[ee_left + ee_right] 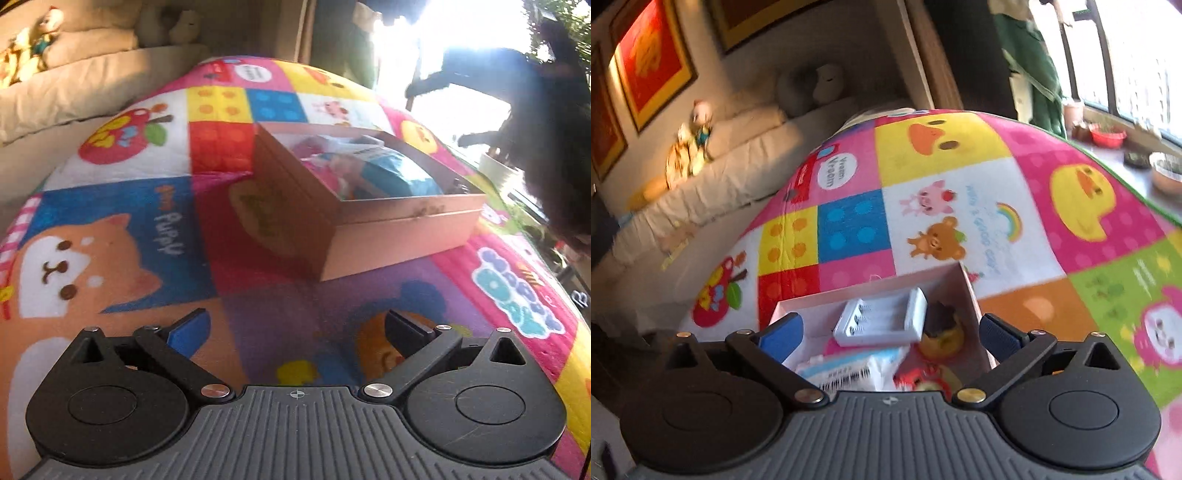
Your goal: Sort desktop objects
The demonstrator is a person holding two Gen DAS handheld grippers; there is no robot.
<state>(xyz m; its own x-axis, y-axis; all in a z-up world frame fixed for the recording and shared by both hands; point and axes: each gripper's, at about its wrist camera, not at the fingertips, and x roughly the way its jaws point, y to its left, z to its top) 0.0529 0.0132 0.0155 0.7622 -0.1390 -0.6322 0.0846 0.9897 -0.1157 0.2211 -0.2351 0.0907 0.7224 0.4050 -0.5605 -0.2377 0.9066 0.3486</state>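
Task was judged nearly finished: no loose objects were seen on the visible mat, and everything visible was already inside the pink box (402, 236); what remained, if anything, could not be told from the two views. Left gripper (295, 325) was held wide apart, nothing between the fingers, nothing touched; only the cartoon mat (122, 229) was seen directly below and ahead of it. The box was seen beyond the left fingertips, ahead and slightly right, resting on the mat, well apart from the claw, with a teal packet (399, 173) and some pink items inside, the latter too blurred to name. Right gripper (890, 328) was also spread wide and empty, hovering over the open box (967, 288); contact with the rim could not be confirmed. Just ahead of and between the right fingers a white battery charger (882, 325) was seen lying in the box, a yellow toy (942, 332) to its right, a white barcoded packet (849, 373) nearest the claw, and a red toy (919, 380) near the right finger base. Farther ahead, bare mat panels were noted, then a beige sofa (713, 177) with a stuffed toy (698, 129) off to the far left.
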